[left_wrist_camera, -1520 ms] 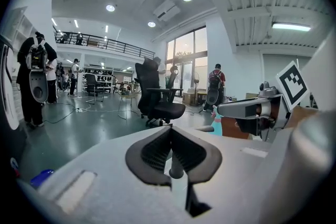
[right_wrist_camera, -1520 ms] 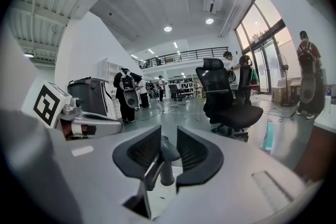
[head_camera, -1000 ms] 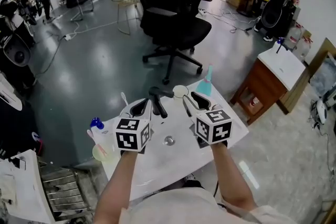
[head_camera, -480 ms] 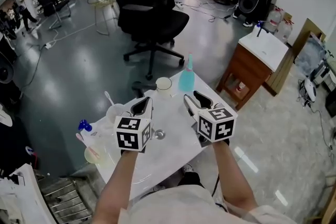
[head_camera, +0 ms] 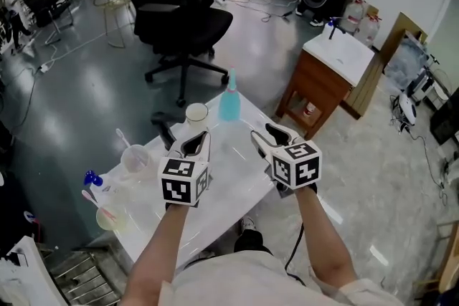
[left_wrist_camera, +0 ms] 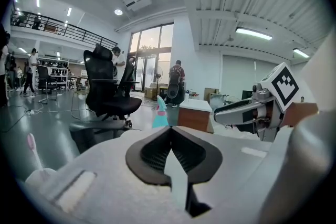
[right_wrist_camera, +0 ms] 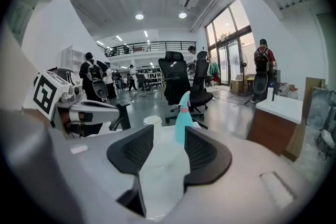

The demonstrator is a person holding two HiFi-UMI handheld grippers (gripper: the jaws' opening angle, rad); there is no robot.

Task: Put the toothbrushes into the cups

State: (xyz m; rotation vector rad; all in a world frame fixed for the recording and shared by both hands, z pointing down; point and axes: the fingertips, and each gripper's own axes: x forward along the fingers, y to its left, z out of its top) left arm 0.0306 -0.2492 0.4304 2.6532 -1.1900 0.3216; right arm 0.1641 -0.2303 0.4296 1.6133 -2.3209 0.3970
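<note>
Hovering both tools over the white counter (head_camera: 231, 158)
Left tool (head_camera: 201, 138) pressed together; right tool (head_camera: 260, 132) just spread, nothing inside. Thin pink toothbrush (head_camera: 97, 203) leans in the yellowish cup (head_camera: 111, 220); probably light and slippery, so pinch its stiff handle.

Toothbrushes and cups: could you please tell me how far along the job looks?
Done: a white toothbrush stands in the clear cup, a pink toothbrush in the yellowish cup. In hand: nothing; the left claw is shut and empty, the right claw has just been opening, empty. Left: the white cup shows no brush; no loose one is in view.
</note>
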